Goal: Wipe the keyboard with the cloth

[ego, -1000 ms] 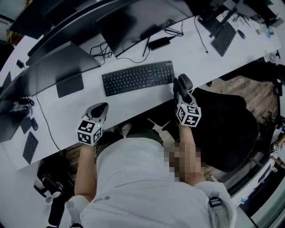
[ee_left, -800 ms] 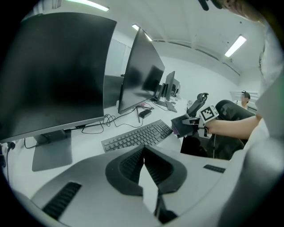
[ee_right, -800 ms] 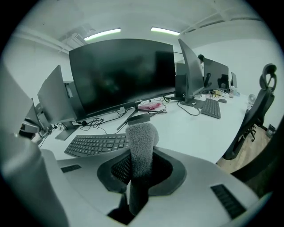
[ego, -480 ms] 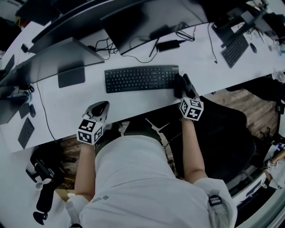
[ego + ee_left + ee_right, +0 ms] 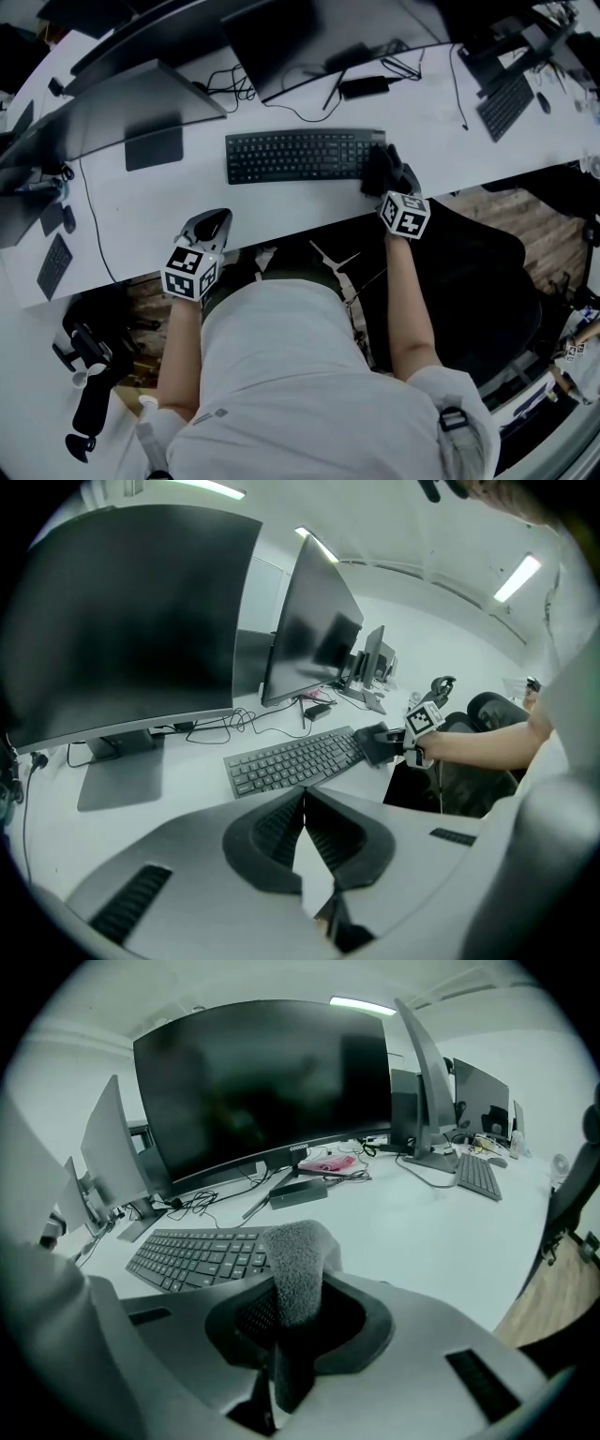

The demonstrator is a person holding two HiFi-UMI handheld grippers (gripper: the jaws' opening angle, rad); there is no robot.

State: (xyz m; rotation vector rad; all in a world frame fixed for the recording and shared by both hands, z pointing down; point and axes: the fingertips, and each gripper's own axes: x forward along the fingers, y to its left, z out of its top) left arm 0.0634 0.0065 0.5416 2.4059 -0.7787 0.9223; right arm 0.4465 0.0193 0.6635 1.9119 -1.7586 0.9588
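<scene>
A black keyboard (image 5: 300, 155) lies flat on the white desk (image 5: 281, 202), in front of two dark monitors. My right gripper (image 5: 382, 174) is shut on a dark grey cloth (image 5: 295, 1274), which sticks up between its jaws. The cloth (image 5: 377, 171) sits at the keyboard's right end, touching or just above it. In the right gripper view the keyboard (image 5: 192, 1255) lies just left of the cloth. My left gripper (image 5: 208, 229) rests at the desk's near edge, left of and nearer than the keyboard, jaws pressed together with nothing between them. The left gripper view shows the keyboard (image 5: 295, 759) ahead.
A large curved monitor (image 5: 258, 1091) stands behind the keyboard, with a power brick and cables (image 5: 361, 86) under it. A second monitor's base (image 5: 155, 148) sits at the left. Another keyboard (image 5: 506, 98) lies far right. A black office chair (image 5: 478, 281) stands to my right.
The right gripper with the cloth has moved forward from the desk's edge onto the right end of the keyboard. The left gripper has stayed at the near edge.
</scene>
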